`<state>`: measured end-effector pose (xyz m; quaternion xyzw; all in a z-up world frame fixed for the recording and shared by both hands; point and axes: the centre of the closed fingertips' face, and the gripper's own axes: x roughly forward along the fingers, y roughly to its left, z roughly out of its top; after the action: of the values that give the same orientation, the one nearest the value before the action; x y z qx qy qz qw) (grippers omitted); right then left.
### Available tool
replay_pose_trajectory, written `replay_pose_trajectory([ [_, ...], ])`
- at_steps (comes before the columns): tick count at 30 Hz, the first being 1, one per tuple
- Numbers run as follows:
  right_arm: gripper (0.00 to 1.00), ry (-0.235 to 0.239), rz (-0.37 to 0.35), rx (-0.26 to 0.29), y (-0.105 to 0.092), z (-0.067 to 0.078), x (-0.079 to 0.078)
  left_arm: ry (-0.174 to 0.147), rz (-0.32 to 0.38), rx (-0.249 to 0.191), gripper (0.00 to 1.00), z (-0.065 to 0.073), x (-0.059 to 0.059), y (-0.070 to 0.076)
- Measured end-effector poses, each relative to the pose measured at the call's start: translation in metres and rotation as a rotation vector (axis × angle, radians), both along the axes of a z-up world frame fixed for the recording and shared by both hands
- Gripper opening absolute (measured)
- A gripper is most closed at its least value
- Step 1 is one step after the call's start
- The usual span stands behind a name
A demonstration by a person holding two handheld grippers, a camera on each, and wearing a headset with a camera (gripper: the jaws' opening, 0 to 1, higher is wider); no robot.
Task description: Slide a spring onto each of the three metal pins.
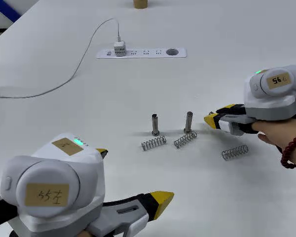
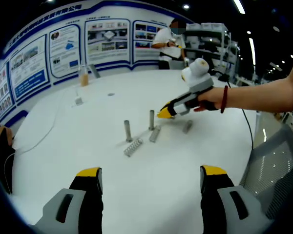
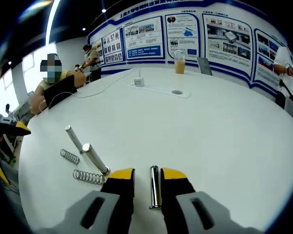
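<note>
Two metal pins [image 1: 155,125] [image 1: 188,122] stand upright mid-table. Beside them lie three springs: one [image 1: 153,143] before the left pin, one [image 1: 185,139] before the right pin, one [image 1: 235,152] further right. My right gripper [image 1: 211,120] hovers just right of the pins, shut on a third metal pin [image 3: 155,186] that shows between its jaws. Near the front edge my left gripper [image 1: 132,175] is open and holds nothing. In the left gripper view the pins [image 2: 128,130] and springs [image 2: 133,146] lie ahead, with the right gripper [image 2: 166,113] behind them.
A white power strip [image 1: 140,52] with a plugged charger [image 1: 119,48] and its cable lies at the back. A cup [image 1: 140,4] stands on the far edge. People sit and stand around the table's far side. A mesh chair [image 2: 278,165] is at the right.
</note>
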<state>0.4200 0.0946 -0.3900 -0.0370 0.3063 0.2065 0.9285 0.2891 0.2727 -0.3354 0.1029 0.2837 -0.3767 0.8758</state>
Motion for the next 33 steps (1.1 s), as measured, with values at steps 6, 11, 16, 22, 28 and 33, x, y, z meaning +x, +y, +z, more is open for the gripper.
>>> replay_pose_trajectory([
  [6, 0.18, 0.006, -0.004, -0.010, -0.002, -0.003, 0.004, 0.000, 0.000, 0.005, 0.83, -0.001, 0.002, 0.001],
  [11, 0.16, 0.025, -0.016, -0.008, -0.004, -0.008, 0.004, 0.001, 0.001, 0.008, 0.83, -0.001, 0.002, 0.001],
  [16, 0.11, 0.013, -0.021, -0.037, -0.005, -0.008, 0.005, -0.003, 0.000, 0.010, 0.83, -0.001, 0.002, 0.002],
  [22, 0.09, 0.024, -0.040, -0.008, -0.006, -0.007, 0.007, -0.003, 0.006, 0.014, 0.82, -0.001, 0.002, 0.005],
  [28, 0.09, 0.032, -0.078, 0.047, -0.009, -0.001, 0.006, -0.008, 0.009, 0.013, 0.82, 0.000, 0.002, 0.006],
  [33, 0.09, 0.018, -0.082, 0.069, -0.010, 0.010, 0.003, -0.010, 0.007, 0.006, 0.82, 0.002, 0.002, 0.005],
])
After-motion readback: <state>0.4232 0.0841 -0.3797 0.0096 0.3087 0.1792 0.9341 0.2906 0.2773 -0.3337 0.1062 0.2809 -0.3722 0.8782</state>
